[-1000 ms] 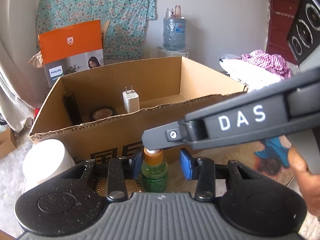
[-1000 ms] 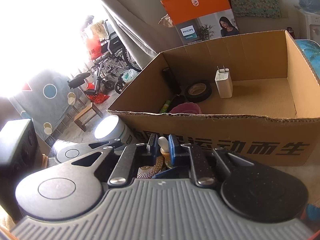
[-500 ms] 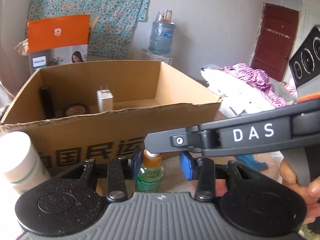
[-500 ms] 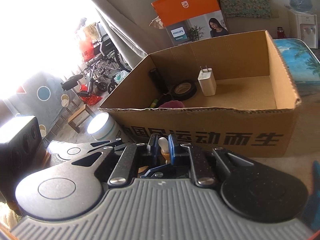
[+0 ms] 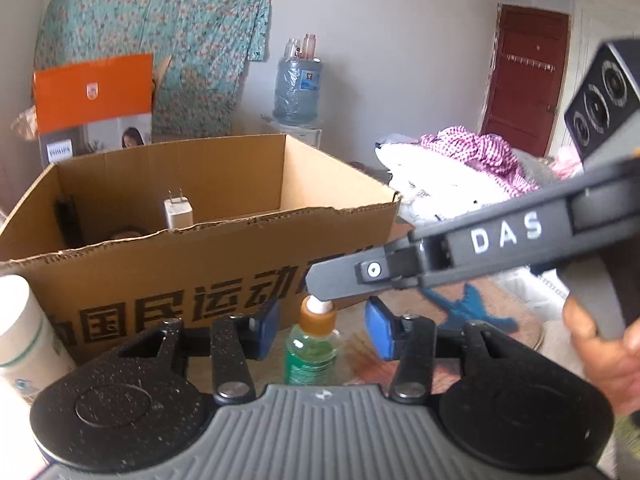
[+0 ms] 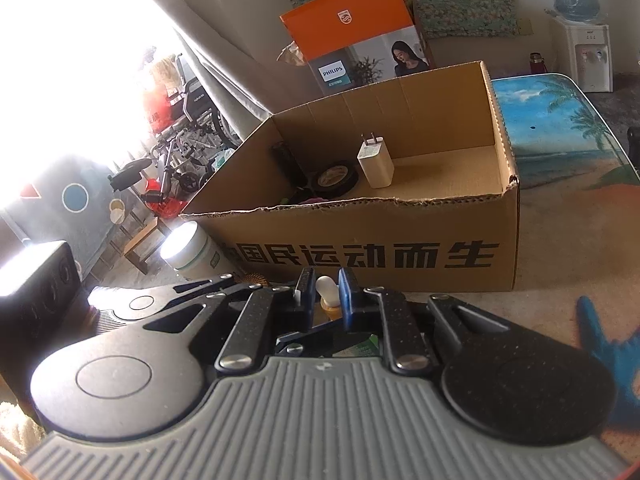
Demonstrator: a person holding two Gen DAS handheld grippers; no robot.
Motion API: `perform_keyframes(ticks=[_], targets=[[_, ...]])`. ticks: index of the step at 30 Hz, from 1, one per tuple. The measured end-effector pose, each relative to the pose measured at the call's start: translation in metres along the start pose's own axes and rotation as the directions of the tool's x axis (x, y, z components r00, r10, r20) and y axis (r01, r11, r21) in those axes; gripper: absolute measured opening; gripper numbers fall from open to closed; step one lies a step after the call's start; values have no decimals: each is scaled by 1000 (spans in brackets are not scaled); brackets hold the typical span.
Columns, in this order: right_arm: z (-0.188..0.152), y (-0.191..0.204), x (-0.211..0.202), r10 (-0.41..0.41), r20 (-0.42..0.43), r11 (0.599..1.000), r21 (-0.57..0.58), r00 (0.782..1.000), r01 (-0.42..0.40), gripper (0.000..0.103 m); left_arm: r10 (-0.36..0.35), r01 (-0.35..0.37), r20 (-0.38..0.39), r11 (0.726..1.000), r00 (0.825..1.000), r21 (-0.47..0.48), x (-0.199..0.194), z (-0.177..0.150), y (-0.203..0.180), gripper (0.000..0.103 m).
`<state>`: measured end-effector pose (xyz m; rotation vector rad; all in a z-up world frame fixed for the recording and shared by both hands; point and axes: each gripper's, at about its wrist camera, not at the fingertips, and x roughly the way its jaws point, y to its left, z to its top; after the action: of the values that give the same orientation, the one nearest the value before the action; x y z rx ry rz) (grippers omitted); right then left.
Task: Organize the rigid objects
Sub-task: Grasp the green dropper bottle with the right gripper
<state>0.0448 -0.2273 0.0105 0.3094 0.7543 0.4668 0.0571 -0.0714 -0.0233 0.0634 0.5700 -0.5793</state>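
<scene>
on my left side, the left gripper has its blue pads spread wide, and the dropper bottle stands upright between them, touching neither pad as far as i can tell. it sits just in front of the cardboard box, on the table. i judge the bottle small and light, stiff, probably glass with green liquid inside, so smooth-walled and likely to break if dropped; the white bulb on top is soft and will squash. the firm places to hold look like the orange collar or the body below it.

moving right, the right gripper is closed on that white bulb, the pads pinching it from both sides near the very top. that hold looks weak to me: the bottle could swing or slip. inside the box a white charger stands near a roll of tape.
</scene>
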Motion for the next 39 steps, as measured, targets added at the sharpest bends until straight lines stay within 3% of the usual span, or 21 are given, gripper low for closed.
perform_keyframes(ticks=[6,11,24,30,39], targets=[[1,0,2,-11,-13,1000,2,1000,11,18,36,-34,-44,998,998,44,12,-9,-4,49],[-1,5,6,-32,-35,999,-22,999,31,33,51,-45,-79,996,996,77,26,-16,-7,46],[-2,9,26,-79,-71,995,-71,994,74,31,68,-58,-101,993,993,100,46,-25,-11,37],[-5,6,27,-80,-63,994,-78,995,75,22,74,-65,-94,993,993,98,46,-26,-13,34],[4,21,9,-67,-42,992,-112,997,62,21,82,-77,-53,993,995,90,19,-11,-18,34]])
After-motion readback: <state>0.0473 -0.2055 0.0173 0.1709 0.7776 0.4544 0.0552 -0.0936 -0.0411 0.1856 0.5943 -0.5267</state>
